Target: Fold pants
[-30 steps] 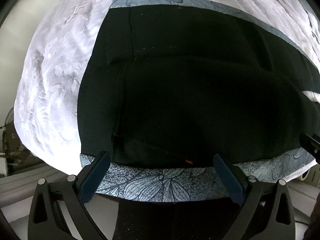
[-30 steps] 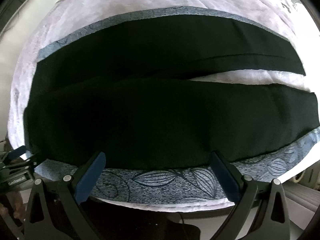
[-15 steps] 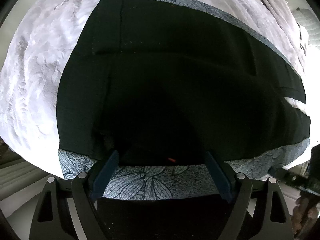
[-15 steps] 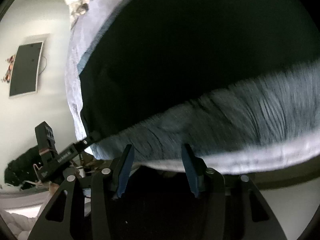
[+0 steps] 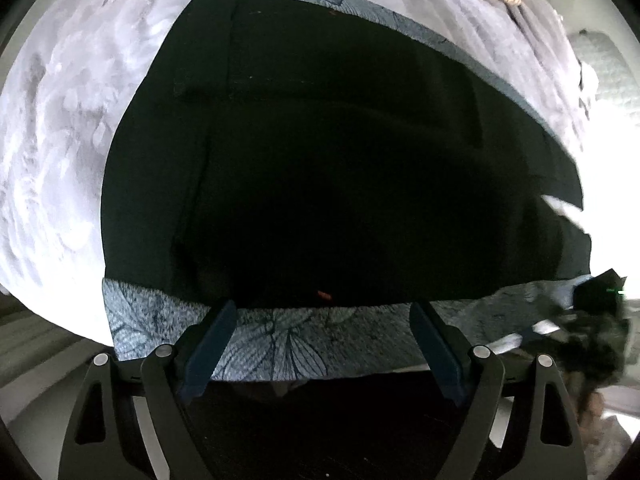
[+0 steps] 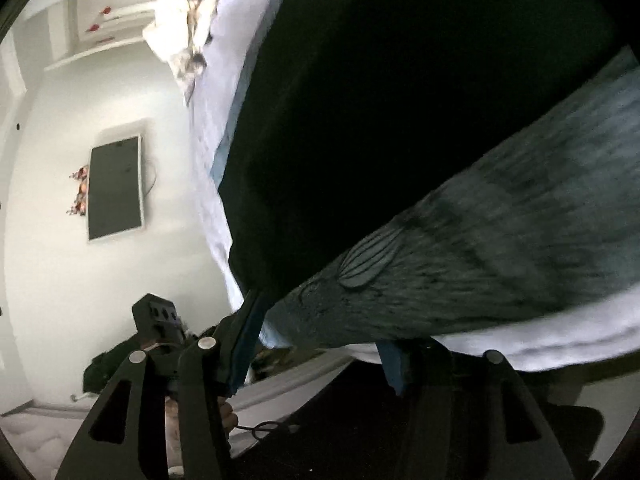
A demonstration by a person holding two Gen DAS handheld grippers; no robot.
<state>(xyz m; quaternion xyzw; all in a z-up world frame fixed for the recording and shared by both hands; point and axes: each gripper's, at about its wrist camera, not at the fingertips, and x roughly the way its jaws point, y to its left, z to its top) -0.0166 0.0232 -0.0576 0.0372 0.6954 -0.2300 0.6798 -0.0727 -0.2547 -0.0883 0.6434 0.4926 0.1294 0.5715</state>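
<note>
Black pants (image 5: 340, 160) lie flat on a blue leaf-patterned mat (image 5: 280, 344) on a bed. My left gripper (image 5: 324, 332) is open at the near edge of the mat, just short of the pants' waist edge, touching nothing. In the right wrist view the camera is rolled sideways; the pants (image 6: 400, 120) fill the upper right and the mat (image 6: 480, 260) runs across in a blur. My right gripper (image 6: 320, 336) has its fingers apart around the near edge of the mat; how far it has closed is unclear.
White embossed bedding (image 5: 80, 120) surrounds the mat. A wall-mounted screen (image 6: 116, 188) and white wall show left in the right wrist view. The left gripper's body (image 6: 160, 320) shows low left there. The right gripper's body (image 5: 600, 300) shows at the left view's right edge.
The right gripper has rolled sideways and swung left along the mat edge, its fingers narrower than a second ago. The left gripper moved slightly closer to the pants' waist edge and stays open.
</note>
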